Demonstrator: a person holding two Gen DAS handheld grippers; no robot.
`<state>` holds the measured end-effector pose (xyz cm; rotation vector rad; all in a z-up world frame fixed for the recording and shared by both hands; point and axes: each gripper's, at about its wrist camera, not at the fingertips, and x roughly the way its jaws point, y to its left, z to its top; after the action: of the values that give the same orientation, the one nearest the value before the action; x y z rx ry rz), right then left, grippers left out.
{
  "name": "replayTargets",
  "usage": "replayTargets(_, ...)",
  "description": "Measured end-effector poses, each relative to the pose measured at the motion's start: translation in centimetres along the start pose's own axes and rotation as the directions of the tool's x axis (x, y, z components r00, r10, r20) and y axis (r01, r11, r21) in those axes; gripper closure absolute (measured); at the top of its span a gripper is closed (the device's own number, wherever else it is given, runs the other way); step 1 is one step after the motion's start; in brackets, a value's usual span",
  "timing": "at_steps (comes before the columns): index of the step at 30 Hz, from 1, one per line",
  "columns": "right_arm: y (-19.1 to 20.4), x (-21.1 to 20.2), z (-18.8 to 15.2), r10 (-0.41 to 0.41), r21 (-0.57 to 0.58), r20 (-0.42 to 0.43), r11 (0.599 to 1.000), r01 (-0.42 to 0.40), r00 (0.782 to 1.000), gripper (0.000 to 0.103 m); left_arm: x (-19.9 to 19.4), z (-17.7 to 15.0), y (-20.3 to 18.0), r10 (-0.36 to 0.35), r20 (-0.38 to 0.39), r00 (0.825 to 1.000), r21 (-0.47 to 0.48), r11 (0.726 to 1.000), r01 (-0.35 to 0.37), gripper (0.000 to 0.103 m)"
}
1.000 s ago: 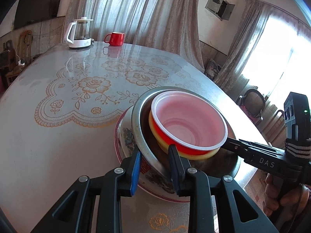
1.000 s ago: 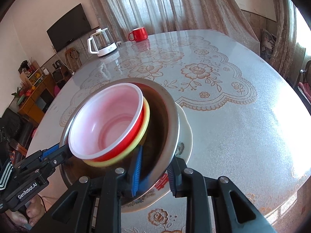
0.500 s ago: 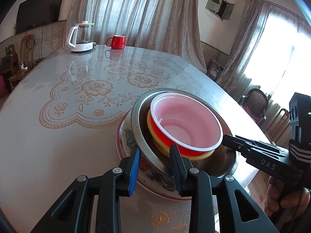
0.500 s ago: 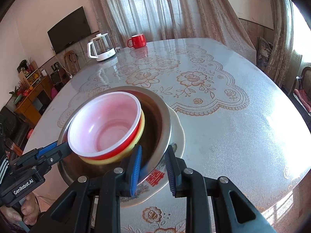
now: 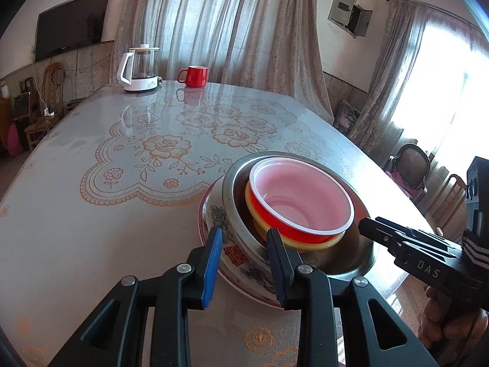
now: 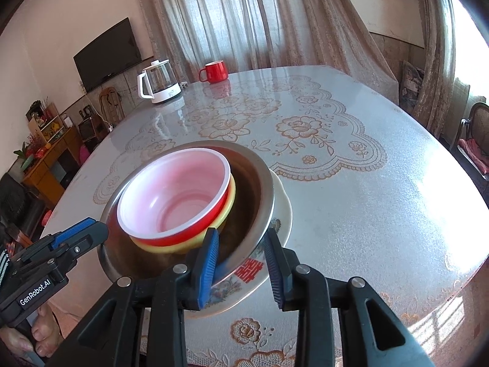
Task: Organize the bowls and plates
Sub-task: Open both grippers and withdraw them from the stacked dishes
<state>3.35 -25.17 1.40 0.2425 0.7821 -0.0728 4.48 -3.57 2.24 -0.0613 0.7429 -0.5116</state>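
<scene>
A red bowl [image 5: 302, 202] with a pale inside sits in a yellow bowl [image 5: 305, 243]. Both sit in a steel bowl [image 5: 351, 253], which stands in a flowered ceramic bowl [image 5: 214, 214] on the table. My left gripper [image 5: 243, 238] is shut on the stack's left side, one finger outside the ceramic wall and one inside the steel rim. My right gripper [image 6: 241, 238] straddles the right-hand rims of the steel bowl [image 6: 244, 189] and ceramic bowl [image 6: 281, 211]. Its jaws are opening and the pads stand off the rims. Each view shows the other gripper's tip, the right gripper [image 5: 363, 224] and the left gripper [image 6: 102, 232].
A glass kettle [image 5: 140, 70] and a red mug [image 5: 194, 76] stand at the table's far edge. The stack sits close to the near edge of the table. Chairs [image 5: 409, 165] stand past the table on the right. A hand [image 5: 443, 327] holds the right gripper's grip.
The right gripper's jaws have spread a little around the rims. Both grippers have tilted slightly, so the stack shows lower in each view. The stack itself has stayed put.
</scene>
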Motion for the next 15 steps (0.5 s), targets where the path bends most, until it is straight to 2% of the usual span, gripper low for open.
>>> replayTargets(5,0.9,-2.0,-0.4,-0.059,-0.02,0.103,0.998,0.061,0.993,0.072,-0.5,-0.1,0.8,0.081,0.017,0.997,-0.033,0.996,-0.081,0.07)
replayTargets(10,3.1,-3.6,-1.5,-0.112,-0.06,0.198,0.99,0.126,0.974,0.068,-1.2,-0.4,1.5,0.126,0.04,0.991,-0.053,0.991,-0.124,0.063)
replayTargets(15,4.4,-3.6,-2.2,-0.114,-0.062,0.207,0.99,0.13,0.972,0.068,-2.1,-0.9,1.5,0.159,0.075,0.984,-0.052,0.986,-0.155,0.056)
